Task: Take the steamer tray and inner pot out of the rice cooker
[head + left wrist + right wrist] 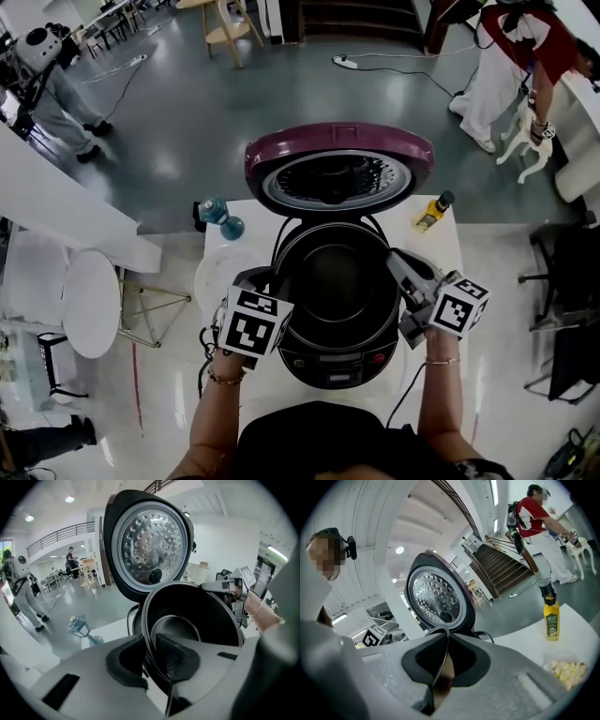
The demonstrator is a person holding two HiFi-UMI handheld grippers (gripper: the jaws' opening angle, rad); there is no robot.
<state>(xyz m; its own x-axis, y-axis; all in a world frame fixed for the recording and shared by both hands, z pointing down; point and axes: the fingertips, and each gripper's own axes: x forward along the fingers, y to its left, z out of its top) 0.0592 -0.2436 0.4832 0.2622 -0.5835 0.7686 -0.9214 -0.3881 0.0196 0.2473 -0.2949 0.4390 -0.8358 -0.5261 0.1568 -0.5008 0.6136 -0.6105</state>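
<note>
The rice cooker (333, 361) stands on a white table (441, 253) with its purple lid (337, 169) tipped up at the back. The black inner pot (337, 281) sits in its mouth. My left gripper (272, 278) is shut on the pot's left rim, and in the left gripper view the thin black rim (149, 634) runs between the pads of that gripper (152, 656). My right gripper (398, 262) is shut on the right rim. In the right gripper view the rim's edge (440, 632) is pinched in that gripper (443, 660). The lid's perforated inner plate (150, 541) faces me.
A yellow bottle (433, 212) stands at the table's back right and a blue lantern ornament (217, 216) at its back left. A pale round thing (217, 272) lies left of the cooker. A round white side table (91, 302) stands to the left. People stand on the far floor.
</note>
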